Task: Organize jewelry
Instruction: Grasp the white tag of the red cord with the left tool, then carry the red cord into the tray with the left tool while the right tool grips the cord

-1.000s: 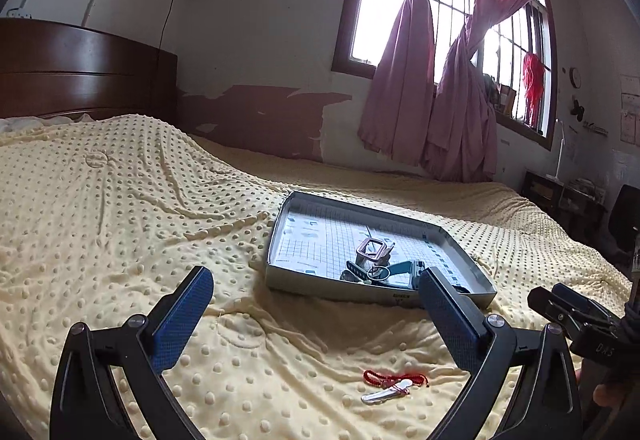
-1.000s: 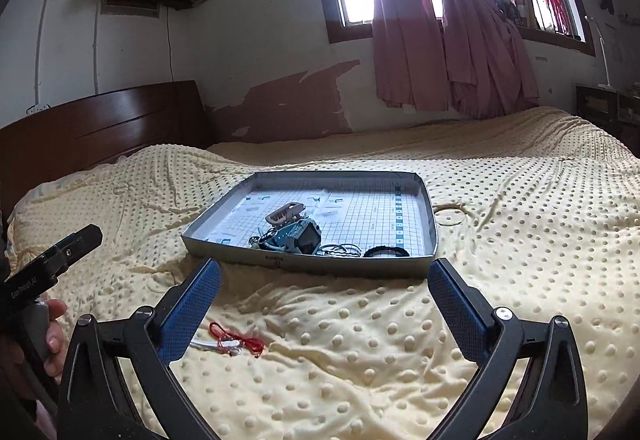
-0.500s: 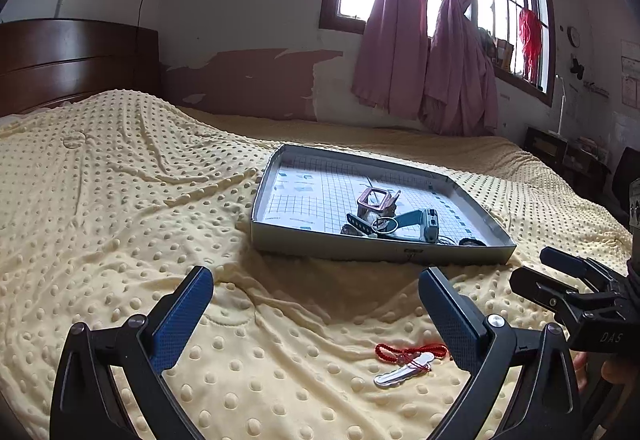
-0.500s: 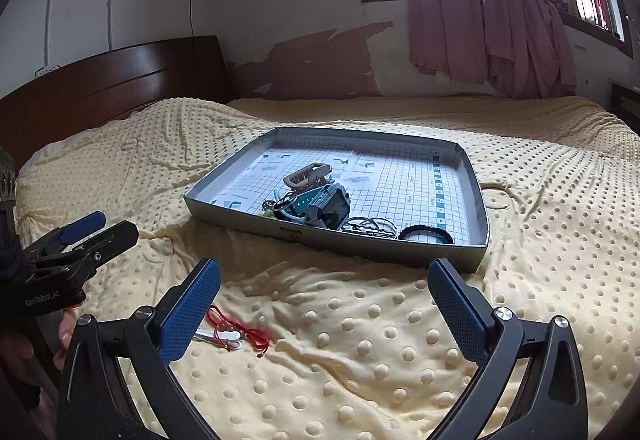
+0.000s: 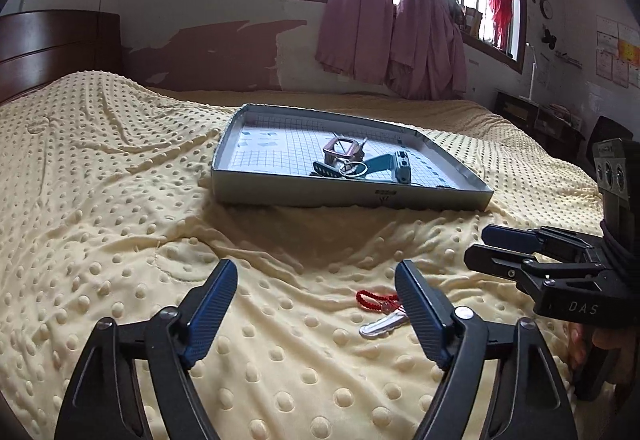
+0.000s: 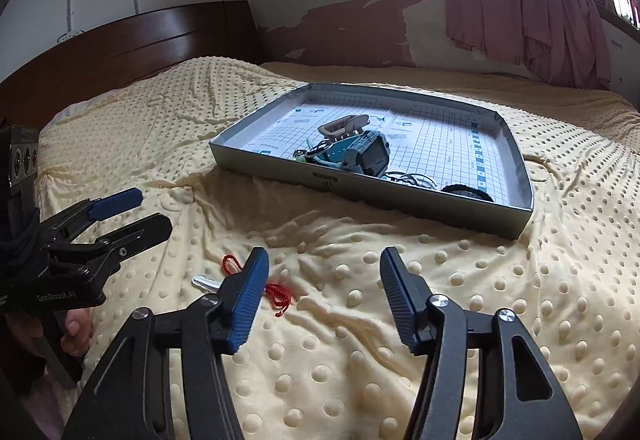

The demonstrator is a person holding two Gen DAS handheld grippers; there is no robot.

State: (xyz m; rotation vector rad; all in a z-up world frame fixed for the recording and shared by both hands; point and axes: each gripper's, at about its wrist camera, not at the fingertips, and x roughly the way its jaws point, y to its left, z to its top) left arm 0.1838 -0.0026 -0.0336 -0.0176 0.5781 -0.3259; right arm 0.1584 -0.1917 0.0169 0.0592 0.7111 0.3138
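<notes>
A grey tray (image 5: pixel 348 195) (image 6: pixel 400 200) lies on the yellow dotted bedspread and holds a brown buckle (image 5: pixel 341 148), a teal watch (image 6: pixel 360 156), rings and a black bracelet (image 6: pixel 466 192). A silver pendant on a red cord (image 5: pixel 378 310) (image 6: pixel 276 292) lies on the bedspread in front of the tray. My left gripper (image 5: pixel 316 300) is open and empty, just left of the pendant. My right gripper (image 6: pixel 322 280) is open and empty, its left finger partly covering the cord. Each gripper shows in the other's view: the right one (image 5: pixel 516 252), the left one (image 6: pixel 128 212).
The bedspread (image 5: pixel 120 200) is rumpled around the tray. A dark wooden headboard (image 6: pixel 132 52) stands at the far left. Pink curtains (image 5: pixel 400 20) hang at a window behind the bed. A dark side table (image 5: pixel 536 116) stands at the far right.
Both grippers have moved lower and closer to the red-cord pendant on the bedspread. Both sets of fingers have narrowed somewhat while staying open. The tray items have not moved.
</notes>
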